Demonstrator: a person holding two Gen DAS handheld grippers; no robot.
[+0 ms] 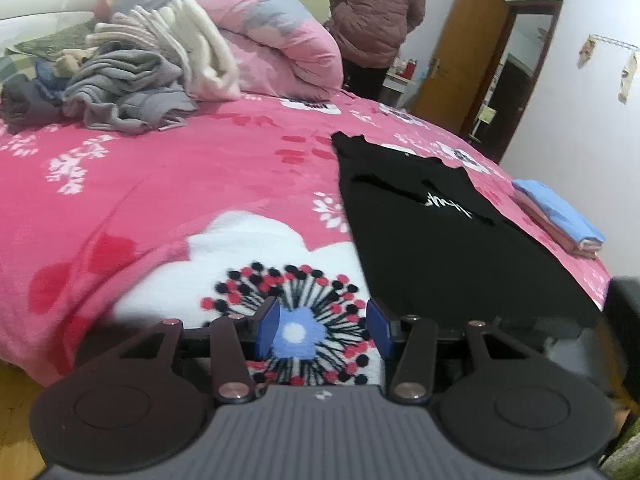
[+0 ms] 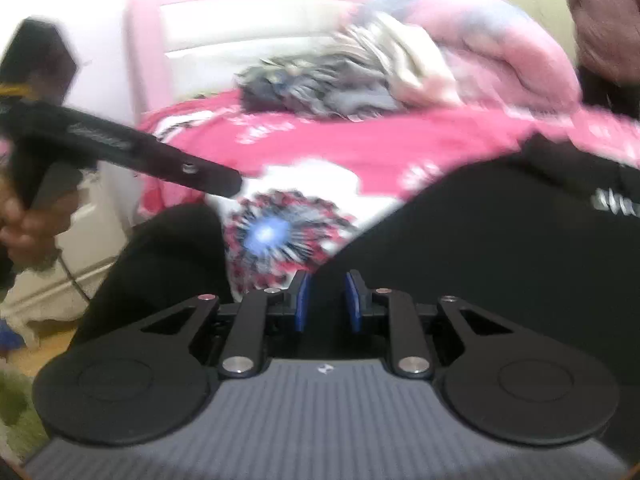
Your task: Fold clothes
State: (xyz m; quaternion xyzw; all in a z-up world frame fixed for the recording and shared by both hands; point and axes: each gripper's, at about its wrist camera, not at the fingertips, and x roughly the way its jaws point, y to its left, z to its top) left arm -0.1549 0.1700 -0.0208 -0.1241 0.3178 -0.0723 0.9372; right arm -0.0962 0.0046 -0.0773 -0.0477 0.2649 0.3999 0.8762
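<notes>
Lying flat and spread out on the pink flowered bedcover [image 1: 168, 200], the black shirt [image 1: 432, 240] is kept smooth so that it can be folded neatly, while a blue folded piece [image 1: 560, 216] is set apart near the bed's edge and a heap of unfolded clothes [image 1: 132, 80] is left far back by the rolled quilt [image 1: 272, 40]. The left gripper [image 1: 322, 326] is held open over the flower print just beside the shirt's near edge, with nothing between its blue pads. The right gripper [image 2: 329, 300] is lowered to the shirt's near edge with its jaws narrowed, probably so the hem can be pinched, but it cannot be told from the blurry picture whether cloth is grasped yet.
</notes>
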